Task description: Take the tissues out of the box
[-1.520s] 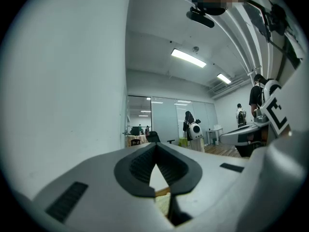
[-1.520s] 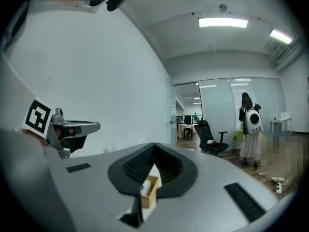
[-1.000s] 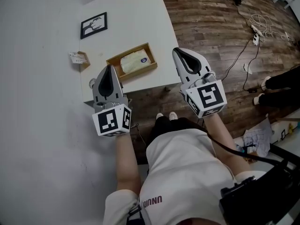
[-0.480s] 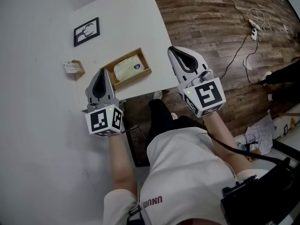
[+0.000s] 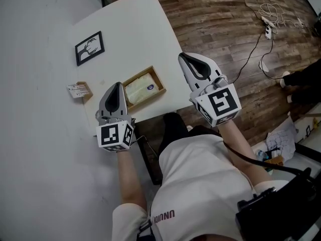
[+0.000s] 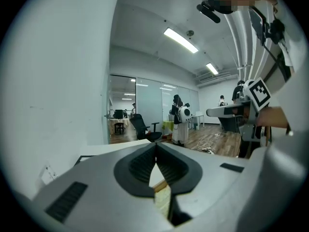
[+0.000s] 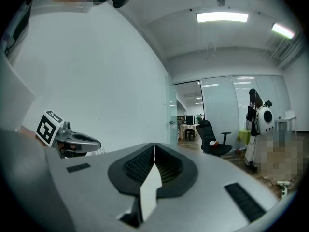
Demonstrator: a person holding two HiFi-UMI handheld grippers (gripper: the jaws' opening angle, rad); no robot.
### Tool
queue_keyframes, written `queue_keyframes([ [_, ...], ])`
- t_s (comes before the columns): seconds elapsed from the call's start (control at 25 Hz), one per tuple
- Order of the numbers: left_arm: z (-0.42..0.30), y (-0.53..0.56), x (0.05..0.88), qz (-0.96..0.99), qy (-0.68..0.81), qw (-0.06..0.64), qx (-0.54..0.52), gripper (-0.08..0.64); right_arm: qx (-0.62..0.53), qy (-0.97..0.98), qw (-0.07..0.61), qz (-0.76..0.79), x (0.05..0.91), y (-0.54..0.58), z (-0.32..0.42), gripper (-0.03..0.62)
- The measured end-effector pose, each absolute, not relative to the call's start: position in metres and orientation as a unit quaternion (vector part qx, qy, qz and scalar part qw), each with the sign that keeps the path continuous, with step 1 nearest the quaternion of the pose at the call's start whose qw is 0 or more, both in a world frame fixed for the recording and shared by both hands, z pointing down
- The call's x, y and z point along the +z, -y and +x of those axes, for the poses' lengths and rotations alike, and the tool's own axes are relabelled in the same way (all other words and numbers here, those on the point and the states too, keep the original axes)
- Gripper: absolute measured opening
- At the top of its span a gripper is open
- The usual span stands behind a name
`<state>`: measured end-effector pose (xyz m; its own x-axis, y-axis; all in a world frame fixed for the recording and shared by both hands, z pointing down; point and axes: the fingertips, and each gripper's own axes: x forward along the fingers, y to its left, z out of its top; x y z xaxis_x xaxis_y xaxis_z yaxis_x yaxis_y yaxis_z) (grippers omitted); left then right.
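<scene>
A shallow wooden box point(image 5: 161, 85) lies near the front edge of the white table point(image 5: 130, 29). A pale tissue pack point(image 5: 142, 90) with a small blue label fills it. My left gripper point(image 5: 117, 85) hovers just left of the box's near end, jaws shut and empty. Between its jaws in the left gripper view I glimpse the box rim point(image 6: 161, 185) and the tissue pack point(image 6: 164, 203). My right gripper point(image 5: 186, 57) is to the right of the box, past the table's right edge, also shut and empty. Neither gripper touches the box.
A black-framed picture point(image 5: 90, 48) lies farther back on the table and a small card holder point(image 5: 80, 90) sits left of the box. A white wall runs along the left. Cables point(image 5: 271, 19) trail over the wooden floor point(image 5: 225, 29) on the right.
Both grippers have shifted alongside the box while staying shut. The left one has dipped lower toward the table, and the right one now sits farther forward relative to the box.
</scene>
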<state>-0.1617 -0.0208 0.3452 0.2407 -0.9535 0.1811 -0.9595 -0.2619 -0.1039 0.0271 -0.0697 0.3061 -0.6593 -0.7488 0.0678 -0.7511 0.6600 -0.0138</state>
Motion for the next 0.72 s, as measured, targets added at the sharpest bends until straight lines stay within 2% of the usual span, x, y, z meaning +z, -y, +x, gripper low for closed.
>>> queue_keyframes([
  [0.72,-0.156,0.052,0.395,0.834,0.522,0.082,0.161,0.015,0.036,0.899,0.051,0.434,0.319,0.108,0.014,0.02],
])
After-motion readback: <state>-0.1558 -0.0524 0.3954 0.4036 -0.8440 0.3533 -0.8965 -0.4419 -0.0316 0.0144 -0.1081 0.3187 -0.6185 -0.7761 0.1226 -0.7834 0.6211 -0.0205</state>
